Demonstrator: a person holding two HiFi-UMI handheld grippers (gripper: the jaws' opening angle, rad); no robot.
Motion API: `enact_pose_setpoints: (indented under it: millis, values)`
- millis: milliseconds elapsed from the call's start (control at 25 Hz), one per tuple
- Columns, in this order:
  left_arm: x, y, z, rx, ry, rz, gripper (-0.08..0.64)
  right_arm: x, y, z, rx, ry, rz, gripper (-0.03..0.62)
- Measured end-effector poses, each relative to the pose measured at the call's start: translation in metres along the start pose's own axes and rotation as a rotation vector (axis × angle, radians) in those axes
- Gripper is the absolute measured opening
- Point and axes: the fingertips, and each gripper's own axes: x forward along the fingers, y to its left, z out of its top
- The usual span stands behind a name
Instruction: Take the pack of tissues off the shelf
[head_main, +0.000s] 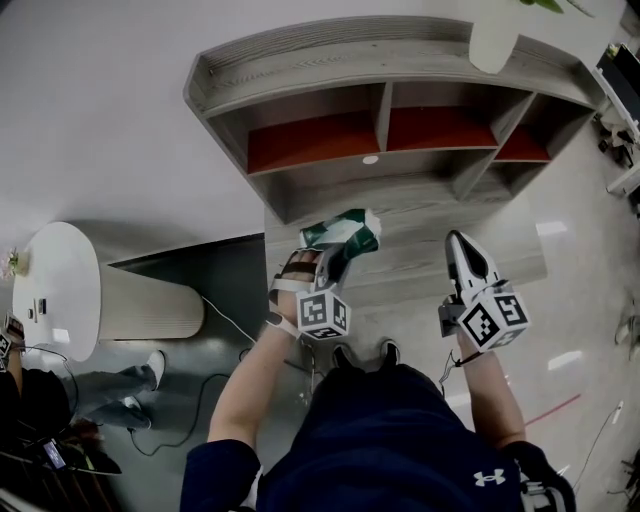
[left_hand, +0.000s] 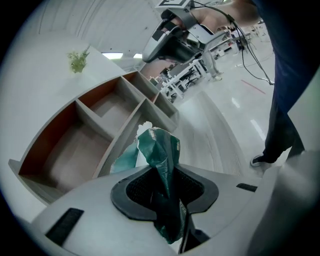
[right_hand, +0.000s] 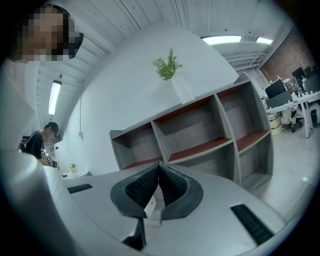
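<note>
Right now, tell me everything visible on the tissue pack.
The tissue pack is a soft, dark green wrapper with white patches, glossy like thin plastic and crumpled. The left tongs pinch it between their black ribbed pads, with its free end sticking out past the tips. It hangs in the air in front of the shelf, out of the compartments, and only the tongs touch it.

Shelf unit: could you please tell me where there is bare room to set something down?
All compartments of the shelf look bare, including the red-floored one between the left end wall and the divider. Its top is free left of the plant vase; that end is taken.
</note>
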Motion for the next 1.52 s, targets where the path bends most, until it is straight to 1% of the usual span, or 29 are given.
enact_pose_setpoints:
  millis: [200, 320, 640, 880, 1040, 1200, 1520]
  values:
    - [0.015, -0.028, -0.015, 0.003, 0.007, -0.026, 0.115, 0.002, 0.0, -0.002, -0.004, 0.009, -0.009, 0.012]
    - [0.028, -0.046, -0.027, -0.009, 0.019, -0.05, 0.115, 0.003, 0.001, -0.004, -0.005, 0.02, -0.015, 0.012]
    - [0.058, -0.089, -0.059, -0.026, 0.061, -0.132, 0.115, 0.006, -0.004, -0.01, -0.009, 0.05, -0.044, 0.012]
    - [0.081, -0.111, -0.078, -0.02, 0.065, -0.17, 0.115, 0.013, -0.007, -0.017, -0.011, 0.071, -0.062, 0.012]
    - [0.094, -0.129, -0.087, -0.022, 0.072, -0.218, 0.115, 0.017, -0.006, -0.022, -0.013, 0.088, -0.067, 0.012]
    - [0.106, -0.143, -0.097, 0.008, 0.095, -0.249, 0.117, 0.02, -0.007, -0.025, -0.015, 0.098, -0.072, 0.012]
    - [0.118, -0.163, -0.11, -0.03, 0.16, -0.351, 0.132, 0.027, -0.006, -0.025, -0.018, 0.105, -0.075, 0.012]
